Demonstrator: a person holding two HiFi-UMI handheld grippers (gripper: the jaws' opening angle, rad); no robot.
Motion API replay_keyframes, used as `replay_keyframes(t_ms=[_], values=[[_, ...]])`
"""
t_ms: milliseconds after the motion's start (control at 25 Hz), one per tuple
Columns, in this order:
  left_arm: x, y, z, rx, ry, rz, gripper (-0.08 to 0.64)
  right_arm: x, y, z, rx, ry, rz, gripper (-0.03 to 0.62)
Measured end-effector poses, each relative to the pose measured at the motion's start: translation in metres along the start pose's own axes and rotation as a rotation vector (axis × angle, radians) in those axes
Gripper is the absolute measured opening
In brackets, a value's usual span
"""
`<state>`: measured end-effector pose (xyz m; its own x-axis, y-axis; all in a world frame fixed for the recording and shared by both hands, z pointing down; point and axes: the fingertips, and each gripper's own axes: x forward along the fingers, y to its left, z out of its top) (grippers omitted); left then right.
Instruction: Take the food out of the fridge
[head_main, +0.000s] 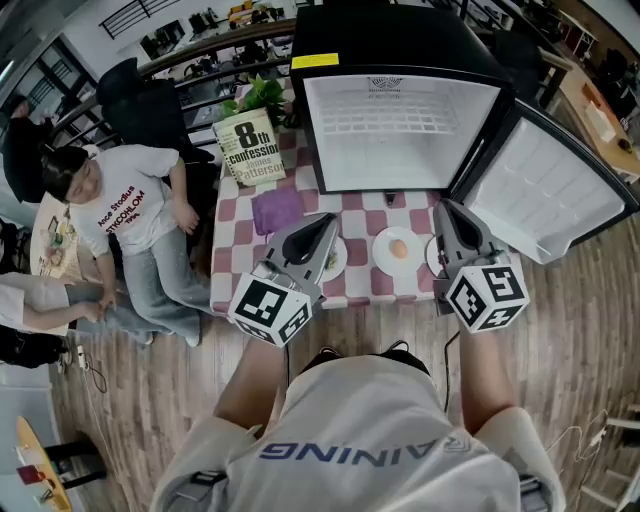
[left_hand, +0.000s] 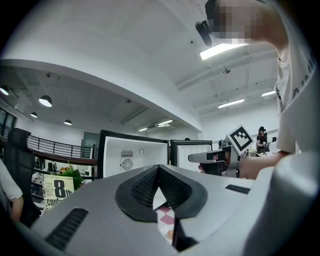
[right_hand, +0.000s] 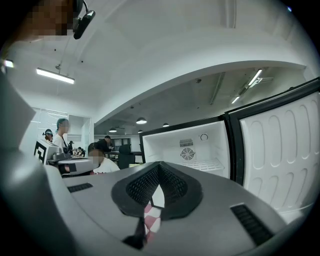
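The black mini fridge (head_main: 400, 130) stands open at the back of the checked table (head_main: 360, 285); its white inside looks bare and its door (head_main: 550, 190) swings out to the right. In front of it a white plate (head_main: 384, 256) carries a small orange-brown piece of food (head_main: 399, 248). Two more plates lie partly hidden, one under my left gripper (head_main: 328, 220) and one under my right gripper (head_main: 443, 207). Both grippers hover level above the table's near edge, pointing at the fridge, shut and holding nothing. The left gripper view shows shut jaws (left_hand: 159, 167) before the fridge (left_hand: 132, 155). The right gripper view shows the same (right_hand: 159, 165).
A book (head_main: 250, 148) stands at the table's back left beside a green plant (head_main: 262, 95), with a purple cloth (head_main: 277, 210) in front of it. A seated person (head_main: 130, 215) is close to the table's left side. Wooden floor surrounds the table.
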<state>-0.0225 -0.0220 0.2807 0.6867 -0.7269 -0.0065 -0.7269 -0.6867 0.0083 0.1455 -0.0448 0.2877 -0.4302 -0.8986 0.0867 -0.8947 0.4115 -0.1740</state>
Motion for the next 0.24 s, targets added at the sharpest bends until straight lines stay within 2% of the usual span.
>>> replay_keyframes(t_ms=[240], values=[[0.0009, -0.0007, 0.0004, -0.002, -0.004, 0.0, 0.006, -0.0003, 0.0002, 0.0008, -0.008, 0.001, -0.003, 0.021]])
